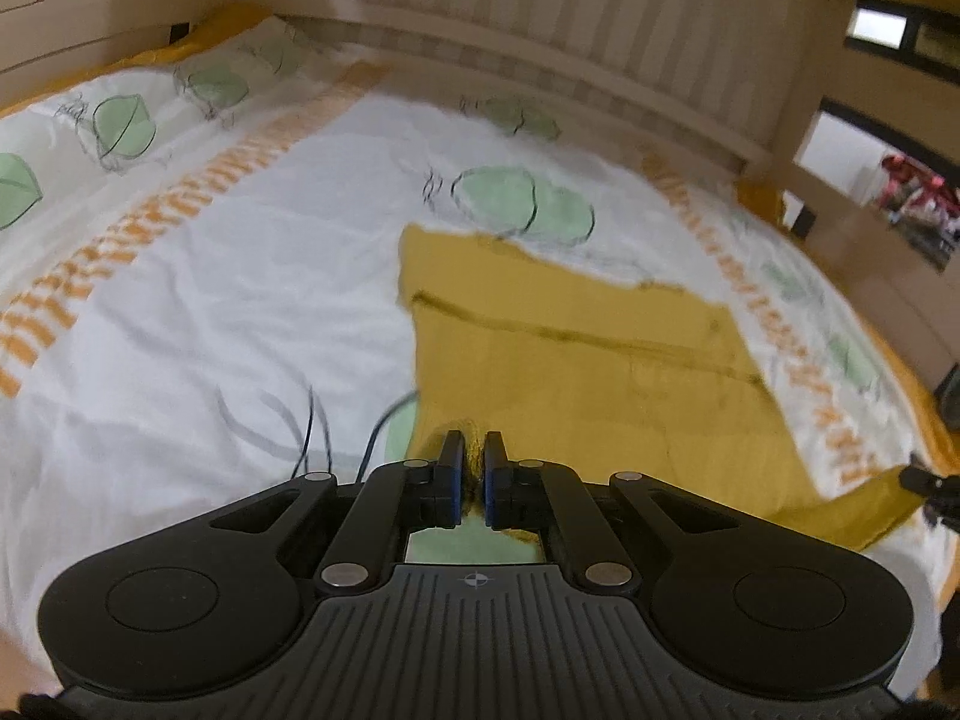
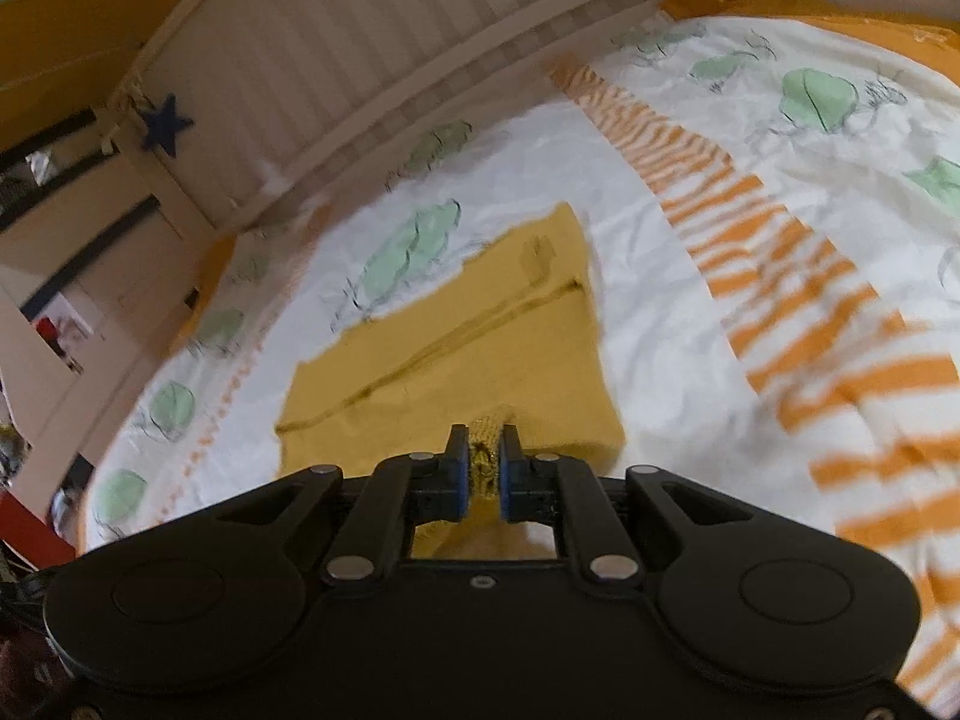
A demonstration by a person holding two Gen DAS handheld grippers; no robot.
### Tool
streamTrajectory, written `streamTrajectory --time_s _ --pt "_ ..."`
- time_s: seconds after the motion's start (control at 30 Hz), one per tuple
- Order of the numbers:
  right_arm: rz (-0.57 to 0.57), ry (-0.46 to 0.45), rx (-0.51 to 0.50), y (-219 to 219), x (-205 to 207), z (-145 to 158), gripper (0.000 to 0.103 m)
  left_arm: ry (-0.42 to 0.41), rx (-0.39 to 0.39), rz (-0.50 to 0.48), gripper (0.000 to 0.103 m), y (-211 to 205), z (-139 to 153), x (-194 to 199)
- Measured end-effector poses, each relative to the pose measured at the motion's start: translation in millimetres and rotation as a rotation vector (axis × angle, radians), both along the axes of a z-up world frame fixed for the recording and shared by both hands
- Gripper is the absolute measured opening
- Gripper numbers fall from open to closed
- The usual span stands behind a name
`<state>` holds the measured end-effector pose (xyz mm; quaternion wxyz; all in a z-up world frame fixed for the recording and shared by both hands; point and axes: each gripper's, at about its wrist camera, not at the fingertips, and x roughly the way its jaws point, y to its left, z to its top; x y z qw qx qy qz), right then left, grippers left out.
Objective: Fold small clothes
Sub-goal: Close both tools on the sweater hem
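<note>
A mustard-yellow knit garment [image 1: 576, 372] lies spread on the bed, with a darker seam line across it. My left gripper [image 1: 474, 450] is shut on the garment's near edge, fabric bunched between its blue pads. In the right wrist view the same garment [image 2: 480, 330] lies ahead. My right gripper [image 2: 485, 450] is shut on another part of its near edge, knit fabric pinched between the pads. The tip of the right gripper [image 1: 927, 483] shows at the far right of the left wrist view, holding a yellow corner.
The bed has a white cover [image 1: 240, 276] with green leaf prints and orange striped bands [image 2: 780, 252]. A pale slatted headboard [image 1: 540, 30] runs along the far side. A dark blue star [image 2: 168, 123] hangs on the bed frame. Furniture stands beyond the bed's edge.
</note>
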<state>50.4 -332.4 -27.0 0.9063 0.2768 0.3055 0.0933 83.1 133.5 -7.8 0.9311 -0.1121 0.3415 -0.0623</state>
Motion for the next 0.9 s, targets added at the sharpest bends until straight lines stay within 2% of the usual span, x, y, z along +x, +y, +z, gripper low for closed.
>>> streamTrajectory --time_s 0.23,0.43,0.6,0.9 --pt "0.011 -0.067 0.022 -4 47 21 0.016 -0.084 -0.004 0.006 0.006 0 27 45" --pt "-0.006 -0.113 0.039 -6 101 27 0.016 -0.119 -0.031 0.028 0.006 1 37 96" --pt "-0.033 -0.123 0.057 -11 149 16 0.016 -0.119 -0.063 0.045 0.006 3 32 138" --pt "-0.056 -0.078 0.028 -9 230 -17 0.016 -0.076 -0.007 0.076 0.006 -3 0 207"
